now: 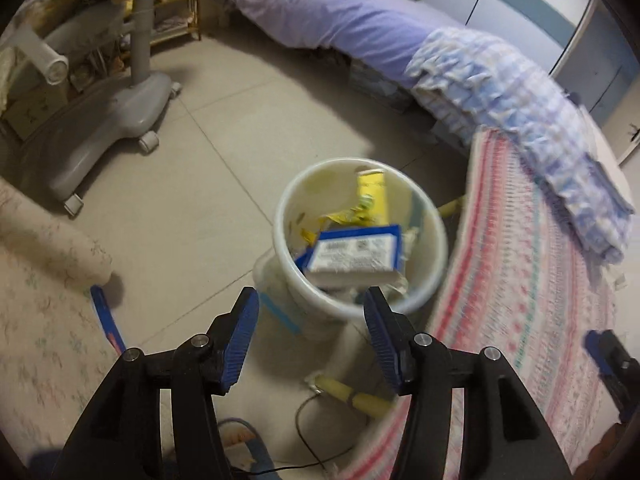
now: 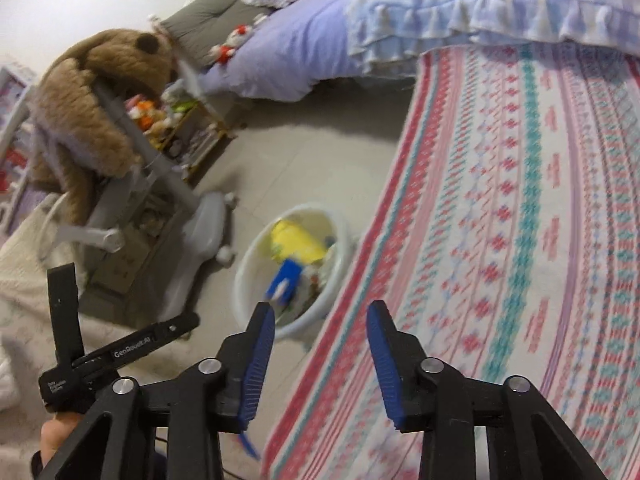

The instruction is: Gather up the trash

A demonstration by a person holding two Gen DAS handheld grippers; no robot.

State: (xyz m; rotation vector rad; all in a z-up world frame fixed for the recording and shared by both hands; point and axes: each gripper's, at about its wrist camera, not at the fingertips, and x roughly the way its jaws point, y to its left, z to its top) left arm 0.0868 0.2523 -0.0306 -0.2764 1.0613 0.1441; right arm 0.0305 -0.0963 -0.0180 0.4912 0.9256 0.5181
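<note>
Above the white bin [image 1: 360, 236] on the floor beside the bed [image 1: 520, 280], where a blue box [image 1: 352, 254] is lying on yellow wrappers, both the left gripper [image 1: 312, 336] and right gripper [image 2: 322, 360] are being held apart and empty, and should probably be kept clear of the rim.

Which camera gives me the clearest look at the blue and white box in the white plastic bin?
The left wrist view: the blue and white box lies close, label side up, atop yellow wrappers inside the white plastic bin. In the right wrist view the box is small, blurred and farther off, its label unreadable.
</note>
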